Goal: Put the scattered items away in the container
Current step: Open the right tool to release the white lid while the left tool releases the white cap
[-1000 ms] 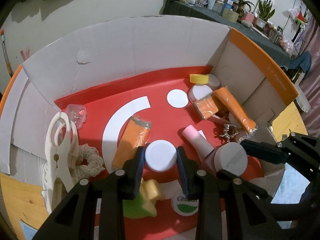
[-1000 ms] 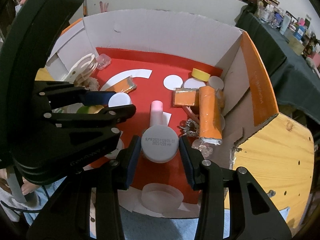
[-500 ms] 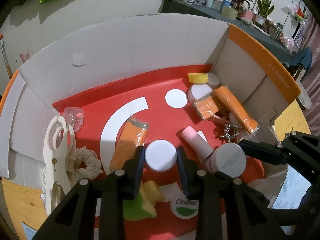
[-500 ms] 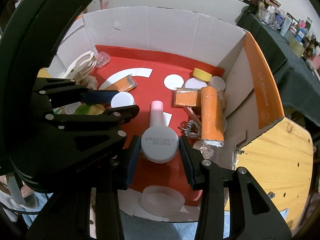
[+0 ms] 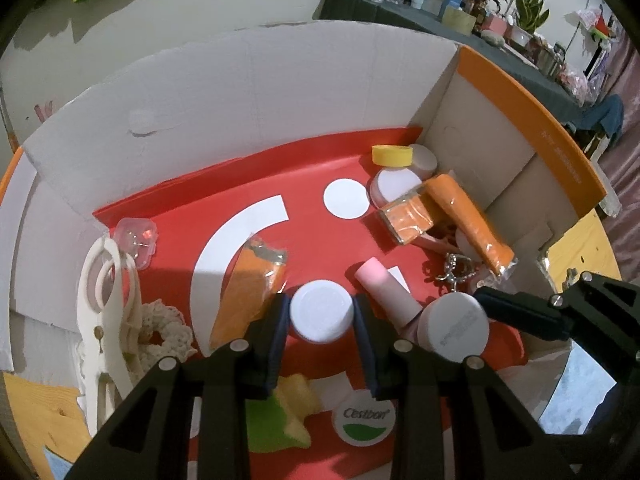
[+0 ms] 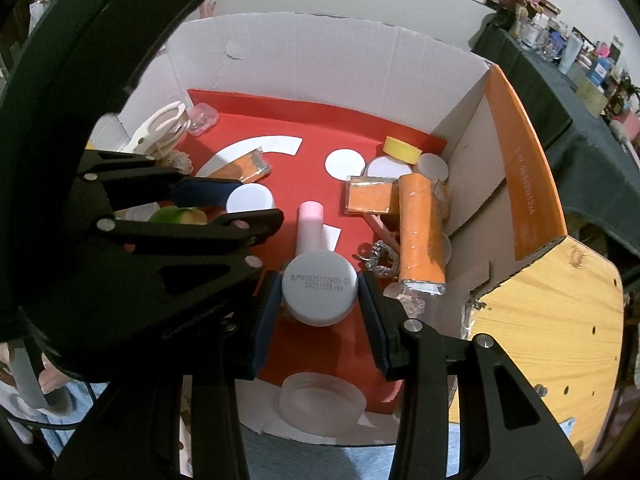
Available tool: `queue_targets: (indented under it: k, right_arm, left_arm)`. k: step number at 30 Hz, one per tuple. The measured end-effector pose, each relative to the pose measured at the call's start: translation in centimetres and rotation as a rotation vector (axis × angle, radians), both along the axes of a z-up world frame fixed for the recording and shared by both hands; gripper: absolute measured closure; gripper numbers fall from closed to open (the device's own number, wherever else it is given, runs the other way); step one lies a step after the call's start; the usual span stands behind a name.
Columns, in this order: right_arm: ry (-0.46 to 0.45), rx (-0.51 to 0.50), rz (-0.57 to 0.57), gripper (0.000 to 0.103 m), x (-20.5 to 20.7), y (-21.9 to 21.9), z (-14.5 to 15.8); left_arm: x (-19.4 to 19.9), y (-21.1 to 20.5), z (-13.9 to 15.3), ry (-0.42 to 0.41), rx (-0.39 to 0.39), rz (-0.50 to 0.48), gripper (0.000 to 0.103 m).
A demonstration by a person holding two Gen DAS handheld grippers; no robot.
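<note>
Barely shifted since earlier: left gripper clamped on round white lid, right gripper on grey date-stamped cap, hovering mid-frame over red-floored cardboard box, seemingly for dropping inside.

Clip left in box — tube right.

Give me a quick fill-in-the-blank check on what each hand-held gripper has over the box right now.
1. The left hand-held gripper is shut on a round white ____.
2. The jar in the right hand-held gripper shows a printed ____ on its base.
3. The cardboard box has a ____ floor.

Missing words: jar; date code; red
</note>
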State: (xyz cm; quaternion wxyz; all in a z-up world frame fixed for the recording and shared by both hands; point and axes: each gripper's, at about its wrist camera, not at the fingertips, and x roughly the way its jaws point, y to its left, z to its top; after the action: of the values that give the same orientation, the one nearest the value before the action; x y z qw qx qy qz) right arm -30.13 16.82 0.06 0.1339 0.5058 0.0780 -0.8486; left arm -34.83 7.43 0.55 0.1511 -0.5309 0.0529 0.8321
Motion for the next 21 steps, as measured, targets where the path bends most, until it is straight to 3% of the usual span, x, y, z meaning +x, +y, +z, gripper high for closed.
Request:
queue_targets:
  k: [21]
  right_arm:
    - [-0.003,0.006,-0.005,0.065,-0.09,-0.06,-0.33]
  left_arm:
    - [-0.73,-0.03,-0.49,-0.017,-0.04,0.009,0.065]
